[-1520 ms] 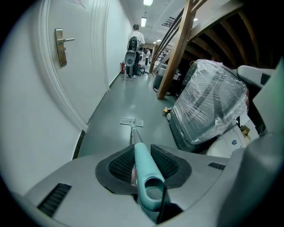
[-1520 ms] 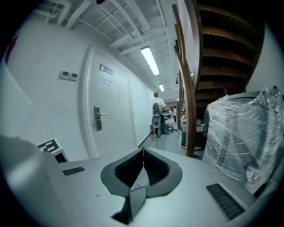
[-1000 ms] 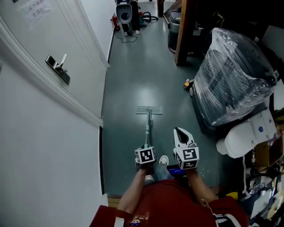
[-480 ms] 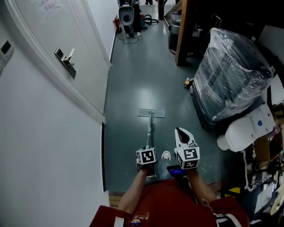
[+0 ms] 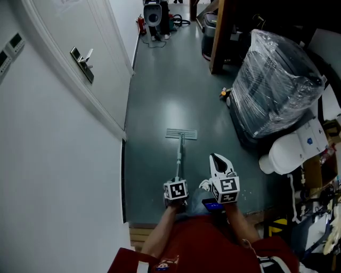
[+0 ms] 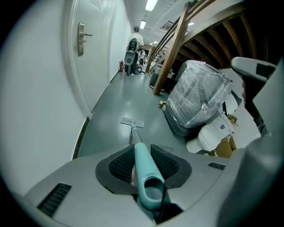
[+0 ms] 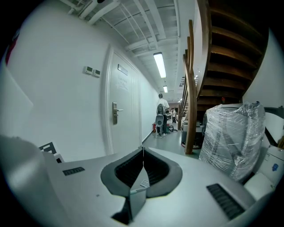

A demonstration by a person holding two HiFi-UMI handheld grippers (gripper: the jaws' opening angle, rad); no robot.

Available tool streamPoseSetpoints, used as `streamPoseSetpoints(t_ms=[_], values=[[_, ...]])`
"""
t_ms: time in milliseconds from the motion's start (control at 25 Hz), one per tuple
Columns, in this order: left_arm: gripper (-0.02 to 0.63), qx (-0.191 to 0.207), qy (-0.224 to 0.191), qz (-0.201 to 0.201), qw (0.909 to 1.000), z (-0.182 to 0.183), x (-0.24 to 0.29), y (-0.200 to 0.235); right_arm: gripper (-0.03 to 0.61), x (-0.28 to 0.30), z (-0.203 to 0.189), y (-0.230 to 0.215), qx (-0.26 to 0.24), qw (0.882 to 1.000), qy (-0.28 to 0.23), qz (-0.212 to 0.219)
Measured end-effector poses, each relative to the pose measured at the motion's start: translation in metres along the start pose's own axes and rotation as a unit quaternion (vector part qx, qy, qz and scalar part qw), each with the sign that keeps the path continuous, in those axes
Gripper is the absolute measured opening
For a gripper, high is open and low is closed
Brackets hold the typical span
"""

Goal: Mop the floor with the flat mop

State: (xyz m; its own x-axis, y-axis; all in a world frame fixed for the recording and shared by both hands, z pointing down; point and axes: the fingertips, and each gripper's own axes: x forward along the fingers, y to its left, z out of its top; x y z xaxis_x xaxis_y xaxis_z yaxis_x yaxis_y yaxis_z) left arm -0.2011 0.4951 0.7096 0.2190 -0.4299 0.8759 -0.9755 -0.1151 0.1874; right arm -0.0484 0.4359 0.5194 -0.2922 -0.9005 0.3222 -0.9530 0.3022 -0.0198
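Note:
The flat mop lies with its pale head (image 5: 181,134) flat on the grey-green floor, and its pole runs straight back to my left gripper (image 5: 176,181). In the left gripper view that gripper (image 6: 142,160) is shut on the mop's teal handle (image 6: 145,173), and the mop head (image 6: 132,121) shows small ahead. My right gripper (image 5: 216,159) hangs just right of the handle, apart from it. Its jaws meet with nothing between them in the right gripper view (image 7: 143,153).
A white wall and a door with a metal handle (image 5: 82,56) bound the corridor's left side. On the right stand a plastic-wrapped bulk (image 5: 277,80), a white toilet-like object (image 5: 295,154) and a wooden post (image 5: 218,37). A floor machine (image 5: 153,16) stands at the far end.
The head view has shifted a little, so the door handle sits higher in it. The mop head and both grippers keep nearly the same places.

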Motion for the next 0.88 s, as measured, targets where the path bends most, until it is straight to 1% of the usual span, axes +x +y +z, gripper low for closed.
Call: streamPoseSetpoints(t_ms=[80, 200, 280, 360, 520, 680, 760, 880], values=[[0.127, 0.0, 0.0, 0.009, 1.0, -0.008, -0.007, 0.001, 0.02, -0.005, 0.003, 0.002, -0.002, 1.0, -0.002, 0.005], [0.127, -0.009, -0.007, -0.011, 0.9999, -0.013, -0.016, -0.012, 0.02, -0.007, 0.009, 0.003, -0.003, 1.0, -0.007, 0.013], [0.127, -0.013, -0.012, -0.011, 0.9998, -0.014, -0.022, -0.018, 0.02, -0.006, 0.012, 0.001, -0.004, 1.0, -0.011, 0.02], [0.127, -0.017, -0.02, -0.006, 0.9996, -0.013, -0.025, -0.022, 0.02, -0.005, 0.014, -0.002, -0.005, 1.0, -0.014, 0.028], [0.127, -0.016, -0.021, 0.009, 0.9996, -0.01, -0.026, -0.03, 0.02, -0.007, 0.019, -0.01, -0.004, 0.999, -0.018, 0.04], [0.127, -0.013, -0.016, 0.023, 0.9995, -0.008, -0.026, -0.042, 0.02, -0.011, 0.011, -0.028, -0.004, 0.999, -0.016, 0.039], [0.127, -0.016, -0.023, 0.01, 0.9996, -0.006, -0.021, -0.052, 0.02, -0.011, 0.007, -0.035, -0.002, 0.999, -0.011, 0.035], [0.127, -0.019, -0.028, 0.007, 0.9994, -0.007, -0.019, -0.052, 0.02, -0.01, 0.007, -0.032, -0.003, 0.999, -0.009, 0.039]])
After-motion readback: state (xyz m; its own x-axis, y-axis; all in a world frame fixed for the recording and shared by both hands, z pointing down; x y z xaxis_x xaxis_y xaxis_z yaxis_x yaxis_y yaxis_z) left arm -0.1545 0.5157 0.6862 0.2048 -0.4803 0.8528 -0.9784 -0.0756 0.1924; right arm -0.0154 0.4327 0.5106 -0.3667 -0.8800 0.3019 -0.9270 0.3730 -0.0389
